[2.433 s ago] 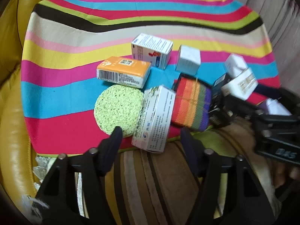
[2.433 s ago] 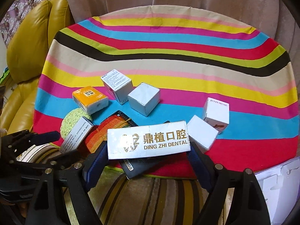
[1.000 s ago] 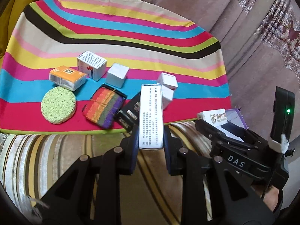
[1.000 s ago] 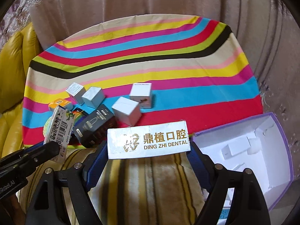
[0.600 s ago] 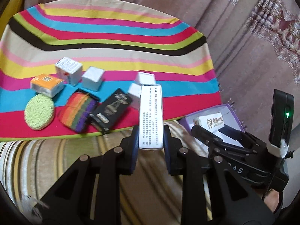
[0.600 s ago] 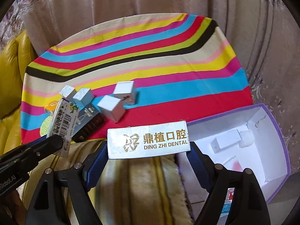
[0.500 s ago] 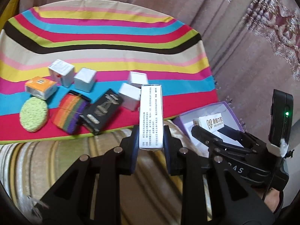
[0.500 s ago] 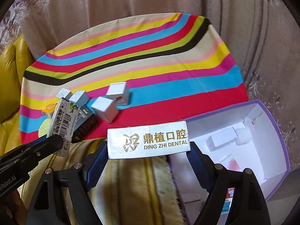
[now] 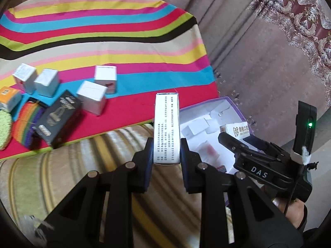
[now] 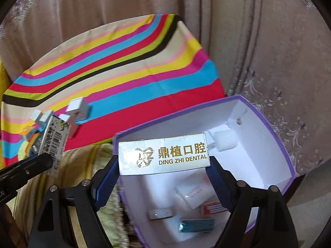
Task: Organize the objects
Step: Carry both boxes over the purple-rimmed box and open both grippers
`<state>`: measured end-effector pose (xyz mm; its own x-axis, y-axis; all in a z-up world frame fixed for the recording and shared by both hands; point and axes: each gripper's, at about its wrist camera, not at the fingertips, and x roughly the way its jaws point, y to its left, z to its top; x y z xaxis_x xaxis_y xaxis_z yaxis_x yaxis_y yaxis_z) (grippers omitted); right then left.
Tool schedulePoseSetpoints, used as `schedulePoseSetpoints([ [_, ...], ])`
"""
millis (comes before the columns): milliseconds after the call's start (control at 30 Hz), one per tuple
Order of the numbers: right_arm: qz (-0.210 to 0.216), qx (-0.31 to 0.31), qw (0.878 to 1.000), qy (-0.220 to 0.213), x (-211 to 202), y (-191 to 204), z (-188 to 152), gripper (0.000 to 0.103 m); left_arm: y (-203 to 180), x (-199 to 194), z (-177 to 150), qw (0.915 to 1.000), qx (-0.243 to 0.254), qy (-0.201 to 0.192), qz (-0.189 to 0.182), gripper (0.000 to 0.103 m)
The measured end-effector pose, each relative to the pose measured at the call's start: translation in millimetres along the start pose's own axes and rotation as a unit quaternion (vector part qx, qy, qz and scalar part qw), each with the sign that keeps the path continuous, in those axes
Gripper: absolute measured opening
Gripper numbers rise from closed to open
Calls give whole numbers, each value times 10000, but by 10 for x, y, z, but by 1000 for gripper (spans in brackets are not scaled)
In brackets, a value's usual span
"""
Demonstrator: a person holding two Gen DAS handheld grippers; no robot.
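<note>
On the far left, the things I had not yet sorted lay on the striped cloth (image 9: 124, 47): an orange box (image 9: 9, 99), a green sponge (image 9: 4, 128), a rainbow pouch (image 9: 25, 127), a black box (image 9: 59, 117) and four small white boxes, the nearest white cube (image 9: 92, 97) just beside the black one.

My left gripper (image 9: 166, 157) was clamped on a tall white carton (image 9: 167, 124), held upright by its lower end, over the striped sofa cushion (image 9: 82, 165) just short of the purple box (image 10: 275, 134).

To the right of that, my right gripper (image 10: 164, 171) pinched the dental box (image 10: 163, 156) by its two ends, lying crosswise above the open box, where several small packets already sat on the white floor.

I judged this the carrying step, nearly at the drop. Next I would need to lower the dental box into a free patch of the floor, clear of the packets, part the jaws, then bring the left carton over the rim without bumping the right tool.

Half a second before, the dental box had hung at the near edge of the box; now it was well over the interior, which filled far more of the right view. In the left view the cloth had slid further left, and the sponge was almost out of sight.
</note>
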<state>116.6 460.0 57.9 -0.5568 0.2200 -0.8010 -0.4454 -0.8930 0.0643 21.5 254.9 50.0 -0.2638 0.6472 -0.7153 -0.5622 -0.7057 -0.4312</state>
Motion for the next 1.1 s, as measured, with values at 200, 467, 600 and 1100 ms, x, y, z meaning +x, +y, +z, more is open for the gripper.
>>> schedulePoseSetpoints([
  [200, -103, 141, 9998, 117, 95, -159, -7, 83, -140, 183, 36, 9998, 98, 151, -113, 28],
  [467, -205, 213, 9993, 218, 156, -225, -49, 84, -299, 391, 90, 9989, 227, 282, -289, 28],
  [600, -292, 328, 9987, 247, 166, -298, -71, 85, -307, 439, 102, 9986, 217, 341, -329, 44],
  [1100, -97, 227, 9993, 286, 127, -110, -50, 85, -54, 40, 102, 9997, -21, -234, 39, 61],
])
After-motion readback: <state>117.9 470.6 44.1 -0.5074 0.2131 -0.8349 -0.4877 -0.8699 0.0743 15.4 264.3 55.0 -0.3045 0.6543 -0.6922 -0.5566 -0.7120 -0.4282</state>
